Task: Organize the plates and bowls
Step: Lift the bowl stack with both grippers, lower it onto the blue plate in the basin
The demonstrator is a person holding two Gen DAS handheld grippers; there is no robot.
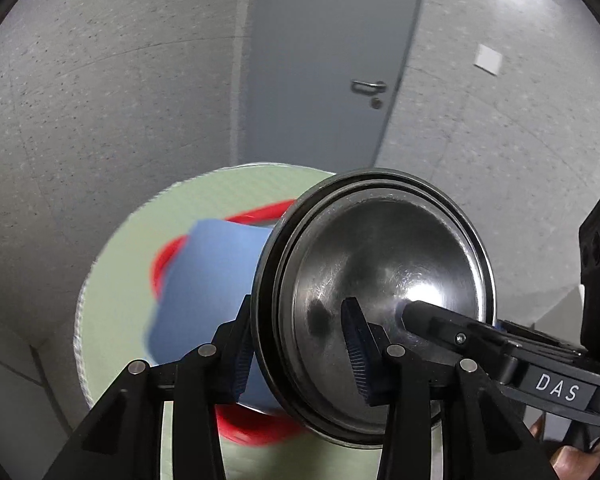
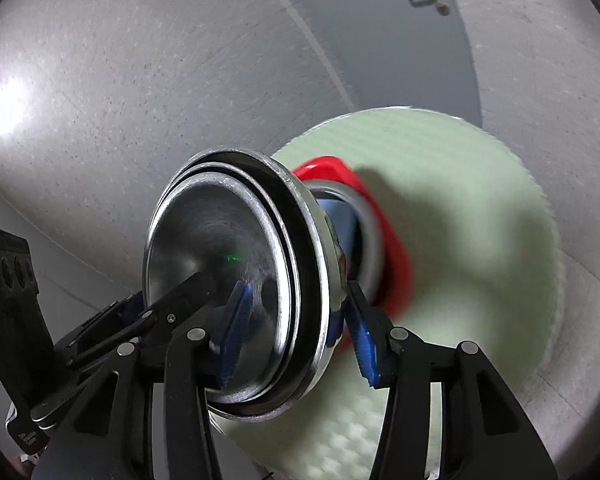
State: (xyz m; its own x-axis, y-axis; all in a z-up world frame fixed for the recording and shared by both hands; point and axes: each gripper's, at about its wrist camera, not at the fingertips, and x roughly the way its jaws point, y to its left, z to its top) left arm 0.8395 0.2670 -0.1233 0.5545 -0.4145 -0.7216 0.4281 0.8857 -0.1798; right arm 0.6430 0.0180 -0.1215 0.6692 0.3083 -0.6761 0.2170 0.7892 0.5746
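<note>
A stack of nested steel bowls [image 1: 380, 292] is held on edge in the air, over a pale green table mat [image 1: 116, 320]. My left gripper [image 1: 296, 354] is shut on the stack's rim, one finger inside, one outside. My right gripper [image 2: 300, 332] is shut on the opposite rim of the same stack [image 2: 220, 264]; its finger shows in the left wrist view [image 1: 440, 320]. Behind the stack are a blue bowl or cup [image 1: 208, 280] and a red plate [image 1: 256, 428], both blurred; they also show in the right wrist view, the blue one [image 2: 342, 220] and the red plate [image 2: 392, 264].
Grey speckled floor or wall [image 1: 100, 100] and a grey door [image 1: 324, 60] with a handle fill the background. The green mat also shows in the right wrist view [image 2: 480, 240].
</note>
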